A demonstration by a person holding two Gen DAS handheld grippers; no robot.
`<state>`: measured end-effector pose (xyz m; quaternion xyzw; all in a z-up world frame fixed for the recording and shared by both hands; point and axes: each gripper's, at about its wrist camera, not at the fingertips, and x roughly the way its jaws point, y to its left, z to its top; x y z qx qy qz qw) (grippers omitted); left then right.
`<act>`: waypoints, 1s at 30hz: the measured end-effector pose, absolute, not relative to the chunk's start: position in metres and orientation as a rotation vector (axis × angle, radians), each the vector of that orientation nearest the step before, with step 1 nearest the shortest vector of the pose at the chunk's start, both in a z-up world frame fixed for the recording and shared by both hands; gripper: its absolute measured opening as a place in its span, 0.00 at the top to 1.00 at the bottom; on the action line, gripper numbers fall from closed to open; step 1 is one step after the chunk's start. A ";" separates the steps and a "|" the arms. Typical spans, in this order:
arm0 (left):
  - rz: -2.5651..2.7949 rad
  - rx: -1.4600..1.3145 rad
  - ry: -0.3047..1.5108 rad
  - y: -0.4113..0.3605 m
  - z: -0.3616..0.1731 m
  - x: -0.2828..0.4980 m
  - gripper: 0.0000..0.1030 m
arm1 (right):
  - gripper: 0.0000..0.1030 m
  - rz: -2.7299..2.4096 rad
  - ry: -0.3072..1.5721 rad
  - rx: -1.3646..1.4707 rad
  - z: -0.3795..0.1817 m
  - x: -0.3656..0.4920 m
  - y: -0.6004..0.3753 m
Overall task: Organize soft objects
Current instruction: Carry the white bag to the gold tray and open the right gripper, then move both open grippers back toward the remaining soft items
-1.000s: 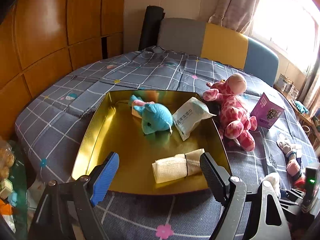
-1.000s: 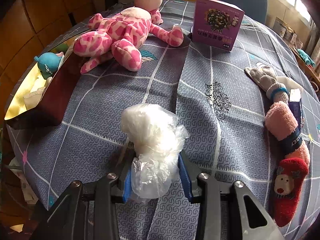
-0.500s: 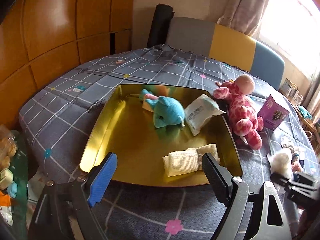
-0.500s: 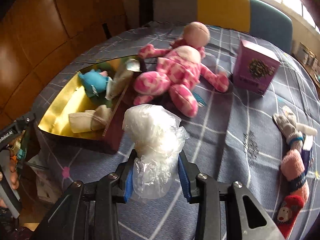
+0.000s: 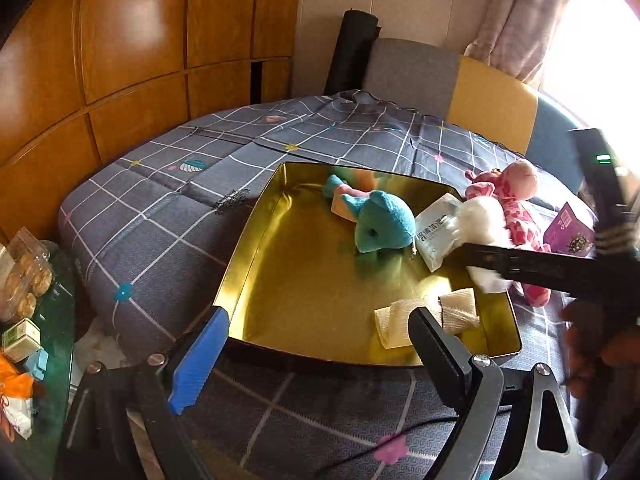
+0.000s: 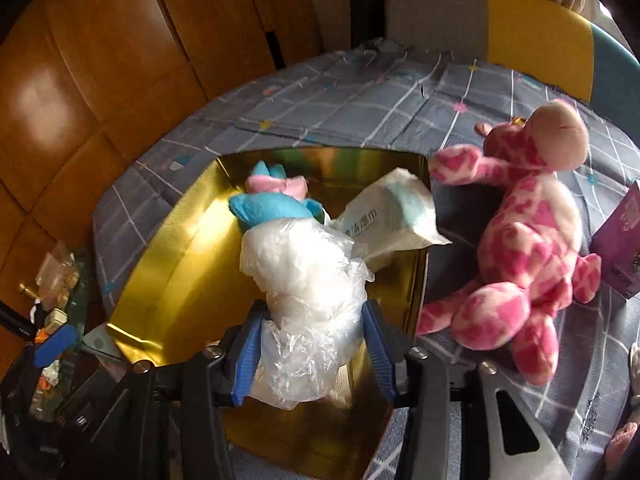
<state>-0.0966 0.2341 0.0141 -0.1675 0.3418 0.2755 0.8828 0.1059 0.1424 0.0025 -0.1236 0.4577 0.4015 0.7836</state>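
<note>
Gold tray (image 5: 256, 264) on a grey checked cloth (image 5: 160, 216) before wood panelling holds three things: one teal plush (image 5: 380, 224), one wipes pack (image 5: 434, 232), one cream roll (image 5: 424, 316). One pink plush (image 6: 528, 264) lies at three o'clock. Right gripper (image 6: 312, 344), jaws opening, carries a crinkly white bag (image 6: 304, 280) over the tray. Left gripper (image 5: 316, 352) gapes, empty.

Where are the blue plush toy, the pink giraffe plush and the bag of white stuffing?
blue plush toy (image 5: 382, 222), left wrist view, on its head.
pink giraffe plush (image 6: 528, 248), right wrist view, on its belly.
bag of white stuffing (image 6: 304, 268), right wrist view, on its bulging upper half.
</note>
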 end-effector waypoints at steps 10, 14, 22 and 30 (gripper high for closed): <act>0.552 -0.376 0.724 0.238 0.009 -0.096 0.11 | 0.37 0.848 0.972 -0.236 0.002 0.090 0.111; 0.532 -0.367 0.728 0.235 0.010 -0.094 0.11 | 0.37 0.834 0.917 -0.253 0.006 0.073 0.094; 0.473 -0.342 0.713 0.218 0.017 -0.092 0.11 | 0.36 0.797 0.869 -0.224 0.014 0.052 0.056; 0.431 -0.300 0.718 0.200 0.024 -0.088 0.11 | 0.36 0.721 0.822 -0.238 0.020 0.044 0.025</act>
